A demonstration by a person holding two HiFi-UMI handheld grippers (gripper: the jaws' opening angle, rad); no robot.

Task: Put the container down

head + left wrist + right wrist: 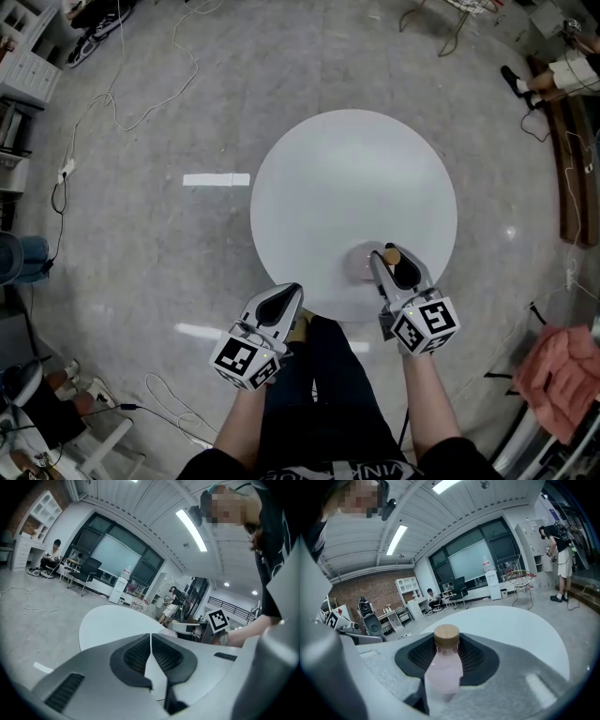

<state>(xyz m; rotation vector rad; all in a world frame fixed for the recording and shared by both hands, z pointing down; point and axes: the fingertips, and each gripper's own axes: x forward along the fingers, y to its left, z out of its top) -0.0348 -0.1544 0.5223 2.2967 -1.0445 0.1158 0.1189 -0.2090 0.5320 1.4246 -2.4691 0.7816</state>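
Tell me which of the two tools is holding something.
The right tool: its jaws grip a pink bottle with a wooden cap. The left tool is shut on nothing.

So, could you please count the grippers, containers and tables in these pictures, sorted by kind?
Grippers: 2 (left gripper shut and empty; right gripper shut on the bottle)
Containers: 1 (pink bottle with a wooden cap)
Tables: 1 (round white table)
Total: 4
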